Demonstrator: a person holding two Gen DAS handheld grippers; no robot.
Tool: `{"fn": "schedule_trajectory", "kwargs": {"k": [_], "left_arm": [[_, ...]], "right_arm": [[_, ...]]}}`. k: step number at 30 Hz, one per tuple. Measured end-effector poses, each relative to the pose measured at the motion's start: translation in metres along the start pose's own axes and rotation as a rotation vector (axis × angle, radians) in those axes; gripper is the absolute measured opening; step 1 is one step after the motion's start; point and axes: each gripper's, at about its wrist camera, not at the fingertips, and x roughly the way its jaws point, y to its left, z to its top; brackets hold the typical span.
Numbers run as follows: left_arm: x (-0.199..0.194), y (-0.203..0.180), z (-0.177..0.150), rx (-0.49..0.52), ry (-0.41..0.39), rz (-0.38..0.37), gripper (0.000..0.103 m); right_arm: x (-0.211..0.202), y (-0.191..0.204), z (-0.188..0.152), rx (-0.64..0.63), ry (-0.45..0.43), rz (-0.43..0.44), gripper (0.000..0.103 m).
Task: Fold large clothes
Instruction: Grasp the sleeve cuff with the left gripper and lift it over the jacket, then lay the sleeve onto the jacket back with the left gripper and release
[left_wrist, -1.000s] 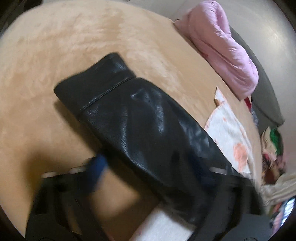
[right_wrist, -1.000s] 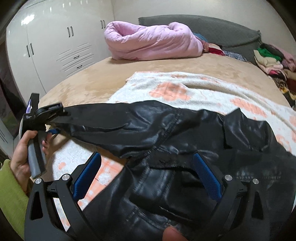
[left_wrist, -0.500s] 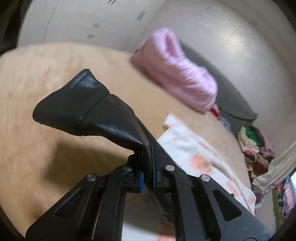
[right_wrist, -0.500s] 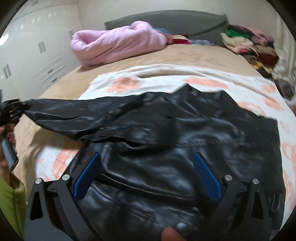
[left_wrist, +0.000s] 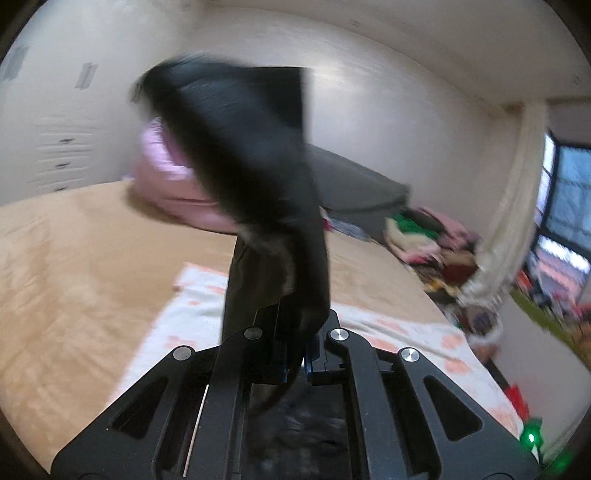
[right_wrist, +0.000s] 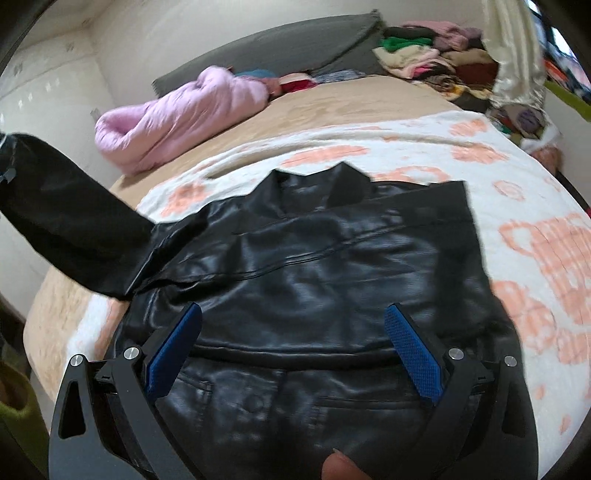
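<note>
A black leather jacket (right_wrist: 332, 280) lies spread on a white blanket with orange patches (right_wrist: 517, 192) on the bed. My left gripper (left_wrist: 295, 354) is shut on the jacket's sleeve (left_wrist: 258, 162), which stands up blurred in front of the camera. In the right wrist view the sleeve (right_wrist: 70, 221) rises from the jacket's left shoulder toward the upper left. My right gripper (right_wrist: 291, 350) is open, its blue pads (right_wrist: 173, 347) spread above the jacket's lower body, holding nothing.
A pink padded coat (right_wrist: 177, 114) lies at the back left of the tan bed cover (right_wrist: 332, 99). A grey headboard cushion (right_wrist: 277, 48) and a pile of mixed clothes (right_wrist: 436, 55) sit at the back right. White wardrobes (left_wrist: 48, 147) stand left.
My left gripper closed on the sleeve and has lifted it high off the bed, swinging it up. My right gripper has moved over the jacket's lower body, still open.
</note>
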Motion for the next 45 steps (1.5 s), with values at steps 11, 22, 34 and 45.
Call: {"fn": "schedule_trajectory", "kwargs": {"k": [11,22,34,45], "left_arm": [[0.051,-0.104,-0.090,0.246,0.265,-0.210,0.001],[0.096,-0.112,-0.210,0.456,0.584,-0.168,0.006],[0.073,-0.118,-0.245,0.634,0.652,-0.189,0.079],[0.040,-0.078,-0.185,0.456,0.586,-0.291,0.087]], "right_arm": [[-0.033,-0.076,0.002,0.156,-0.061,-0.063,0.099],[-0.036,-0.125,-0.008,0.280,-0.024,-0.061,0.099],[0.030,-0.087,-0.020,0.537,0.267,0.419,0.079],[0.052,-0.064,0.000,0.474,0.233,0.374,0.023]]}}
